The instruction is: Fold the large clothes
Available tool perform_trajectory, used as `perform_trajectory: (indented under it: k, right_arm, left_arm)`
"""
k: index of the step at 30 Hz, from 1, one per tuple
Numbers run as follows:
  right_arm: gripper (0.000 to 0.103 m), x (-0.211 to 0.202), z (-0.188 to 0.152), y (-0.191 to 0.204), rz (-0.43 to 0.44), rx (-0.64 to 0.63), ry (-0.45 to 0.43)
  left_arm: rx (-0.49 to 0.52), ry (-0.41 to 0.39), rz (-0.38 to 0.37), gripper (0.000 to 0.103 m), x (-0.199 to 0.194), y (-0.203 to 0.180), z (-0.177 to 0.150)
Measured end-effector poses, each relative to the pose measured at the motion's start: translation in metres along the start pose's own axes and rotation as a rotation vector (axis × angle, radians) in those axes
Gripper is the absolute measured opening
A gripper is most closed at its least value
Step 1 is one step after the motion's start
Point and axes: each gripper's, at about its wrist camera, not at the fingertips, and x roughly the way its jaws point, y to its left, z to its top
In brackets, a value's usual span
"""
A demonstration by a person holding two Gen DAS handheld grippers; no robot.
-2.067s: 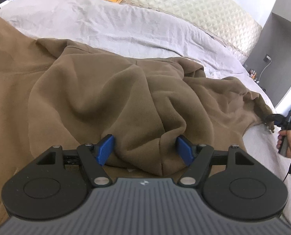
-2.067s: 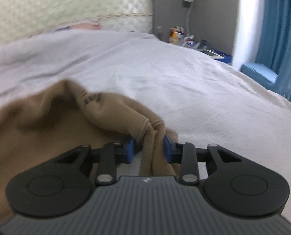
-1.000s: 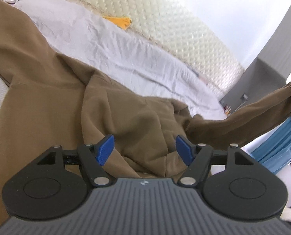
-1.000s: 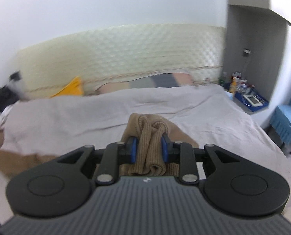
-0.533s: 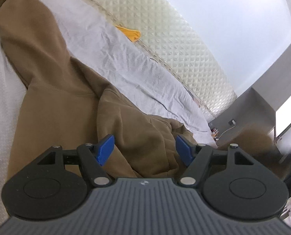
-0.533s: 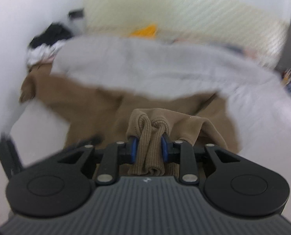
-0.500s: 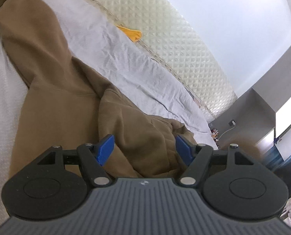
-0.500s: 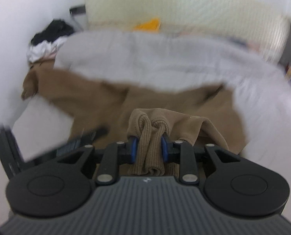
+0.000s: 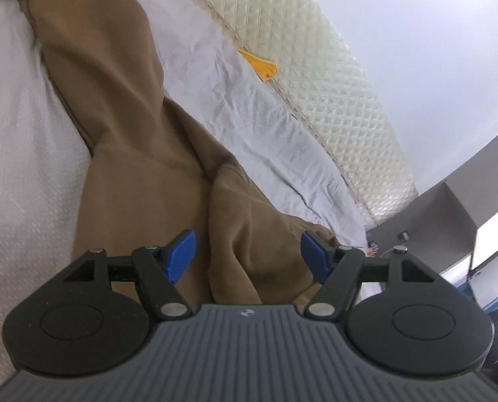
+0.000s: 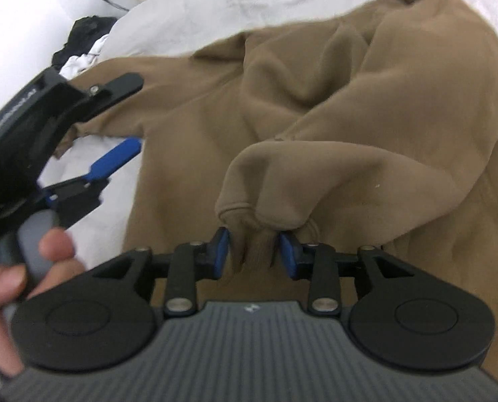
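A brown hoodie lies spread on the bed, one sleeve stretched away to the far left. My left gripper hovers open and wide over a raised fold of the body, its pads clear of the cloth. In the right wrist view the other sleeve is laid across the hoodie. Its ribbed cuff hangs between the blue pads of my right gripper, whose jaws are opening, with small gaps showing beside the cuff. The left gripper and the hand holding it show at the left.
The white bed sheet lies under the hoodie. A quilted cream headboard runs along the far side, with a yellow cloth against it. A dark and white clothes pile sits at the bed's corner. A grey cabinet stands at the right.
My right gripper came down from high over the bed, carrying the sleeve cuff onto the hoodie's body, and its jaws have parted. The left gripper slid sideways and rolled, staying open.
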Motion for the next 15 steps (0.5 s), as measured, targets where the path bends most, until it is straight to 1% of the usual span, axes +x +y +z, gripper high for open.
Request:
perform_trajectory:
  k: [1, 2, 3, 4, 7, 9, 12, 15]
  right_arm:
    - [0.053, -0.003, 0.0, -0.003, 0.028, 0.003, 0.027]
    - [0.057, -0.009, -0.002, -0.007, 0.05, -0.001, 0.036]
    - [0.064, -0.014, -0.004, -0.01, 0.063, -0.01, 0.03]
    - [0.066, -0.022, -0.006, -0.015, 0.074, -0.024, 0.019]
    - [0.067, -0.046, -0.009, -0.039, 0.124, -0.046, -0.005]
    - [0.067, -0.059, -0.008, -0.059, 0.121, -0.046, -0.056]
    - [0.067, -0.064, 0.003, -0.093, 0.069, -0.04, -0.164]
    - [0.067, -0.062, 0.018, -0.127, -0.016, -0.048, -0.277]
  left_arm:
    - [-0.002, 0.008, -0.005, 0.075, 0.002, 0.0, 0.0]
    - [0.006, 0.018, -0.007, 0.075, 0.004, -0.002, -0.002]
    - [0.023, 0.023, -0.004, 0.075, 0.005, -0.005, -0.003]
    - [0.044, 0.026, 0.001, 0.075, 0.006, -0.01, -0.007]
    - [0.136, 0.043, 0.008, 0.075, 0.011, -0.029, -0.018]
    - [0.188, 0.06, 0.003, 0.075, 0.016, -0.042, -0.028]
    - [0.248, 0.104, -0.028, 0.075, 0.03, -0.059, -0.047]
    - [0.333, 0.126, -0.02, 0.074, 0.042, -0.079, -0.07]
